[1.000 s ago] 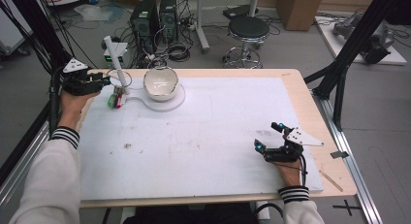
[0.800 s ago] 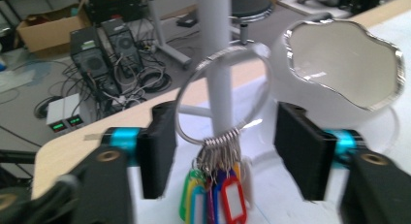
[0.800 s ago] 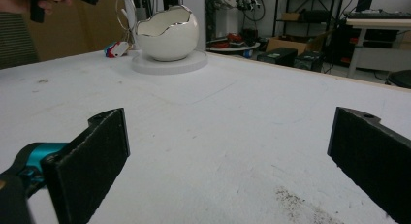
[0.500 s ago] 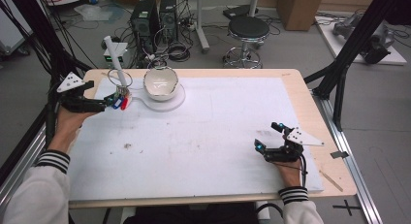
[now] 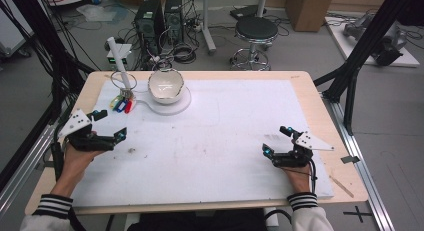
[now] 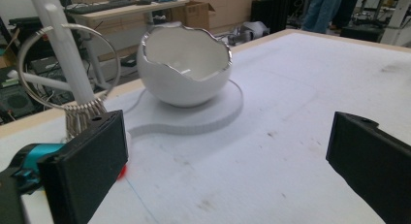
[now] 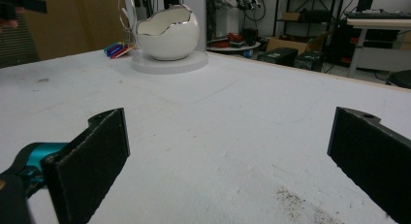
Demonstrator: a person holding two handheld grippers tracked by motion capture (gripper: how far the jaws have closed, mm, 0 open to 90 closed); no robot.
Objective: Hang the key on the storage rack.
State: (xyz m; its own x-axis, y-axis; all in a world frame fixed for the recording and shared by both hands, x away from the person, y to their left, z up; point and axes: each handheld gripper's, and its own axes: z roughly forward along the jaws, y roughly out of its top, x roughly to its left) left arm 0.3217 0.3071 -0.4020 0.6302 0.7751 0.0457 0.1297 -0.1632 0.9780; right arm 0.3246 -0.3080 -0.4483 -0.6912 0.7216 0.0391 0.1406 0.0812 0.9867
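The left gripper stood released, its jaws having just been opening, with nothing between them; in the left gripper view the two black jaws rose wide apart over bare white mat. It hovered near the left edge of the counter, well apart from the keys, gripped by the person's left hand. Beyond it, toward the far left corner, lay the bunch of keys with blue, red and pale tags, hanging off a large metal ring that encircled a white post. The keys rested on the white mat just beside the round white base. On that base sat the white eggshell-shaped bowl, upright, its jagged rim edged in silver.

The right gripper lay low over the mat near the right front of the counter, also released, its jaws wide with only the mat between them. From the right gripper view the bowl and the coloured key tags showed far off across the mat. A dark smudge marked the mat just ahead of its jaws.
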